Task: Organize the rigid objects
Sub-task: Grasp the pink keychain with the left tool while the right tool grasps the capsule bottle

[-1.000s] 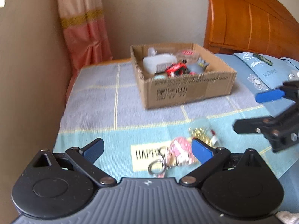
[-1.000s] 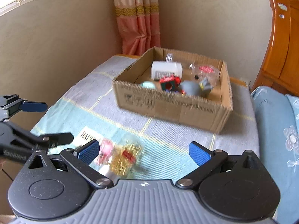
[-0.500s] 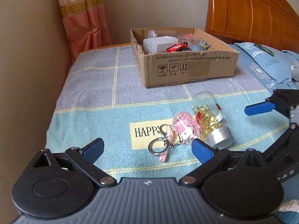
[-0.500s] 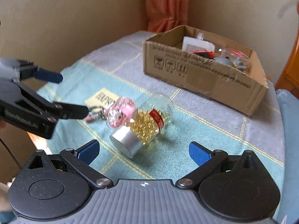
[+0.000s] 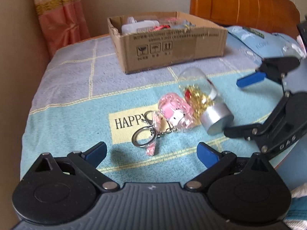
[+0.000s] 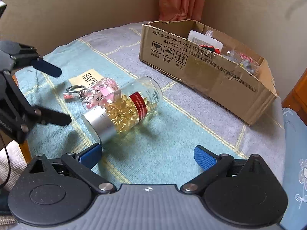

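Observation:
A clear bottle (image 5: 199,95) of yellow capsules with a silver cap lies on its side on the blanket. Touching its left side is a pink keychain toy (image 5: 174,113) with a metal key ring (image 5: 143,137). My left gripper (image 5: 152,151) is open, just short of the key ring. My right gripper (image 6: 147,154) is open too, with the bottle (image 6: 126,107) a little ahead of its left finger and the keychain toy (image 6: 99,94) beyond. Each gripper shows in the other's view: right gripper (image 5: 234,107), left gripper (image 6: 62,95). Behind stands a cardboard box (image 5: 172,46) holding several items.
The blanket carries a "HAPPY" patch (image 5: 126,122). A wall runs along the left, with a pink curtain (image 5: 59,19) in the corner. A wooden headboard (image 5: 239,3) and a blue pillow (image 5: 264,40) lie to the right. The cardboard box (image 6: 211,67) fills the far side.
Both grippers have come down and closed in on the bottle and keychain from opposite sides. Both stay open, and the objects have not moved.

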